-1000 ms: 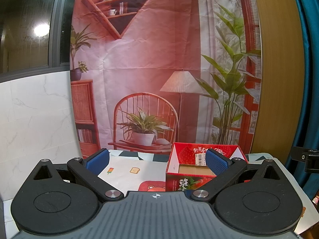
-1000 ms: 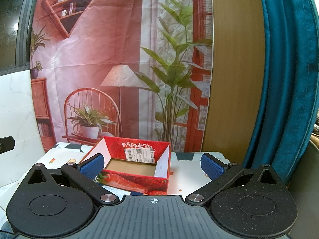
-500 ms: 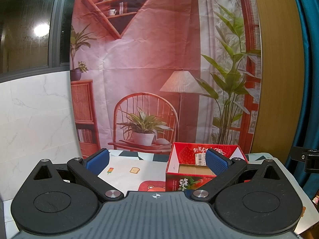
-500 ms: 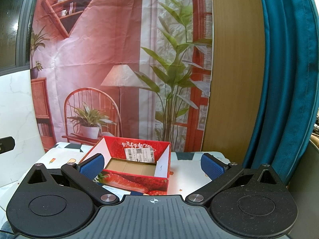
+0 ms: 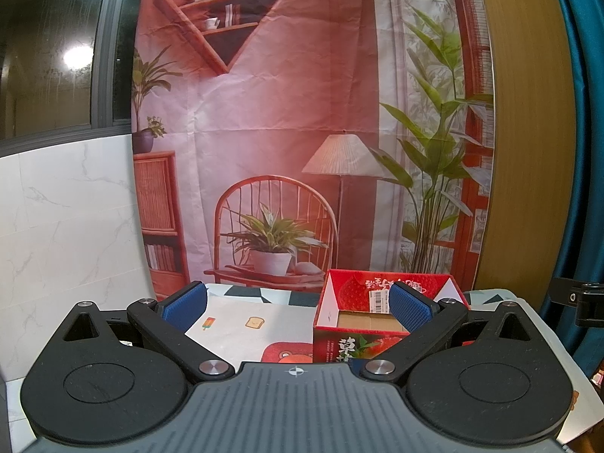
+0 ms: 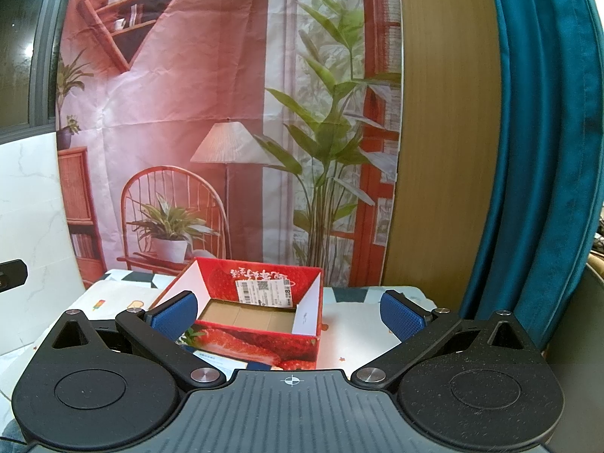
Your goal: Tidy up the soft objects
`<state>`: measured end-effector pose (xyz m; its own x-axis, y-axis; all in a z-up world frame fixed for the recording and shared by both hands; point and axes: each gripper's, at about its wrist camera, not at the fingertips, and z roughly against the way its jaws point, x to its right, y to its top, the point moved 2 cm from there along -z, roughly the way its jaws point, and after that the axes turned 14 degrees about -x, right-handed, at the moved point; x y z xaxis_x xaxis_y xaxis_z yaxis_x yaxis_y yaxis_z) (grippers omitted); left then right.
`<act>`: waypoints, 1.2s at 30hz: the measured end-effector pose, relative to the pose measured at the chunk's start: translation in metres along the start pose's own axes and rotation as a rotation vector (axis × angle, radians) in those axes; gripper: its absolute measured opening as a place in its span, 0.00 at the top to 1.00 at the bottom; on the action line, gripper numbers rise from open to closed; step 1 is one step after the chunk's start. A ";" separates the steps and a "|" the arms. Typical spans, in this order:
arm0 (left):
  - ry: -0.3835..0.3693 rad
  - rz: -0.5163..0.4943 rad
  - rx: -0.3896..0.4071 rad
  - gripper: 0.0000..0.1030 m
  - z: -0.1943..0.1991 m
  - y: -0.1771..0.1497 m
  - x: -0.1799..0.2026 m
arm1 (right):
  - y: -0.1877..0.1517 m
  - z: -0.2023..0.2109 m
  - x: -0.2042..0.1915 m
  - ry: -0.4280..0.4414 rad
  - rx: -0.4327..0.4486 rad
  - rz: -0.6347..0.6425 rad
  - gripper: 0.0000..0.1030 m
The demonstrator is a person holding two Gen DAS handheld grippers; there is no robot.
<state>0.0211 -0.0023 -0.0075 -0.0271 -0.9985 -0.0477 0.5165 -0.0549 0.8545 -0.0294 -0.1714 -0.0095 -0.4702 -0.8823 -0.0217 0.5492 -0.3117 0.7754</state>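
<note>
Item 1. My left gripper (image 5: 298,305): blue-padded fingers (image 5: 185,304) spread wide, holding nothing, hovering above the counter (image 5: 234,336) with its cartoon-print cloth.

Item 2. My right gripper (image 6: 288,311): blue-padded fingers (image 6: 398,315) likewise spread apart, nothing between them.

Item 3. Red strawberry-printed open cardboard box (image 6: 260,315): stands on the counter, ahead of both grippers, right of centre for the left one, slightly left of centre for the right one. Interior shows bare brown card and a white barcode label on the far wall; no contents visible.

Item 4. Soft objects: none in either view; I cannot tell where they lie, presumably below or nearer than the cameras reach.

Handling note. By my judgement the step is locating a soft item. Tip one wrist down towards the near counter, keep fingers wide, pinch at the bulk rather than an edge, and release low inside the box.

View differences. Right wrist alone shows the box floor fully and the counter right of it. Left wrist alone shows the popsicle and toast prints and a red bear patch (image 5: 288,353) left of the box.
</note>
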 end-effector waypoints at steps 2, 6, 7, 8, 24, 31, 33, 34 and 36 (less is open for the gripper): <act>-0.001 0.000 0.000 0.00 0.000 0.000 0.000 | 0.000 0.000 0.000 -0.001 0.001 0.002 0.00; 0.000 0.000 0.000 0.00 0.000 0.000 0.000 | 0.001 -0.001 0.001 0.000 0.000 0.001 0.00; -0.001 0.000 -0.001 0.00 0.000 0.000 0.000 | 0.001 -0.002 0.001 -0.001 0.000 0.001 0.00; -0.001 -0.001 -0.001 0.00 0.000 -0.001 0.000 | 0.001 -0.002 0.002 0.000 -0.001 0.000 0.00; -0.020 -0.043 -0.120 0.00 -0.056 -0.031 0.004 | -0.028 -0.050 0.005 0.137 -0.031 -0.049 0.00; -0.056 -0.075 -0.227 0.00 -0.103 -0.060 0.003 | -0.063 -0.088 -0.003 0.168 -0.007 -0.019 0.00; -0.076 -0.069 -0.260 0.00 -0.115 -0.069 0.002 | -0.070 -0.100 -0.008 0.156 -0.036 0.009 0.00; -0.090 -0.062 -0.278 0.00 -0.121 -0.073 0.000 | -0.074 -0.106 -0.010 0.156 -0.060 0.020 0.00; -0.120 -0.045 -0.314 0.00 -0.133 -0.081 -0.002 | -0.082 -0.116 -0.013 0.165 -0.101 0.033 0.00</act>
<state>0.0935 0.0042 -0.1453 -0.1464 -0.9892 -0.0047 0.7505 -0.1141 0.6509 0.0120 -0.1752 -0.1465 -0.3356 -0.9360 -0.1065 0.6329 -0.3078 0.7104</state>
